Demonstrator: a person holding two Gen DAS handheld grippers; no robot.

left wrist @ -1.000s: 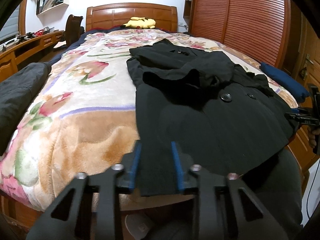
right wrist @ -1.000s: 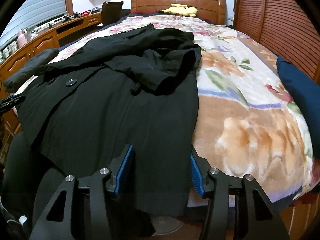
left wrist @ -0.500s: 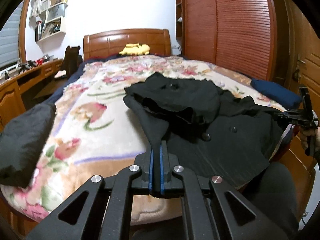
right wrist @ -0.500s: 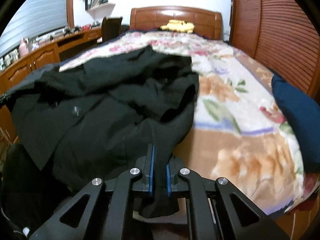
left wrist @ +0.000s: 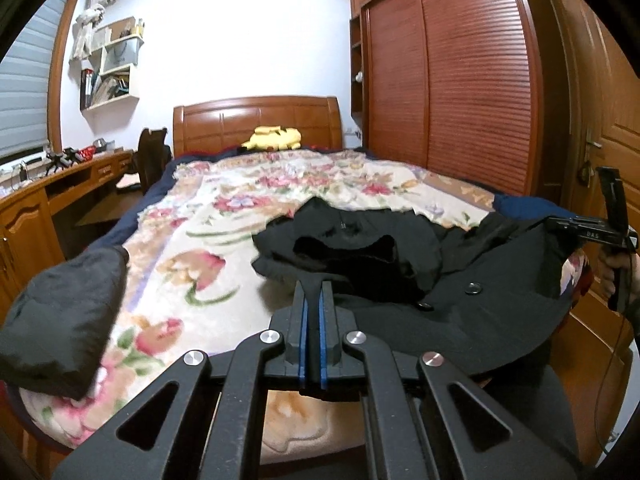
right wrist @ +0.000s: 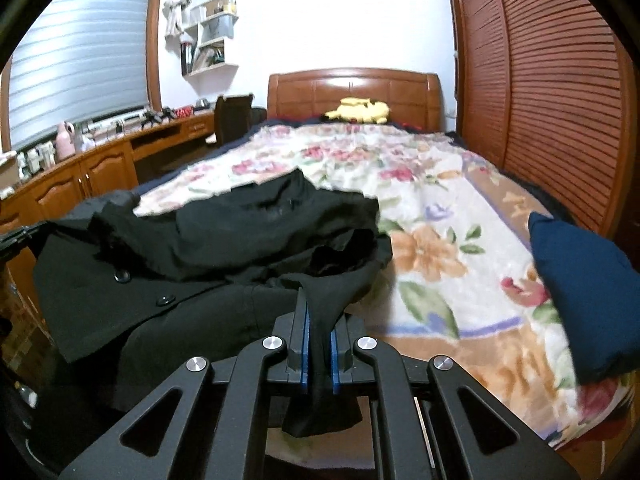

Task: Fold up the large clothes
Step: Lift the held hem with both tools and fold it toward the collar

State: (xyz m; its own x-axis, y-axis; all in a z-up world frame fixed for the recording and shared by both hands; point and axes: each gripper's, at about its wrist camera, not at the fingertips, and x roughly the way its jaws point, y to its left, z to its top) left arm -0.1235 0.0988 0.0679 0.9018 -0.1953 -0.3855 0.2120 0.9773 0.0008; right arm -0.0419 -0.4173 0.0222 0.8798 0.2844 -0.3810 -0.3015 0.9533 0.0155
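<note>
Left gripper (left wrist: 313,294) clamped on hem of black buttoned fabric coat (left wrist: 472,312); right gripper (right wrist: 317,304) likewise. Coat ahead of both, draped on floral plush blanket (right wrist: 432,208), near edge raised.

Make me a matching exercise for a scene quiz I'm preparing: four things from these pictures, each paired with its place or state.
Things:
1. black coat
2. yellow plush toy
3. navy cushion
4. dark grey garment

Places or states:
A. by the headboard
B. on the bed's wardrobe-side edge
C. on the bed's desk-side edge
D. hem pinched by both the left gripper and the right gripper

Pairs: 1-D, 2-A, 3-B, 4-C
</note>
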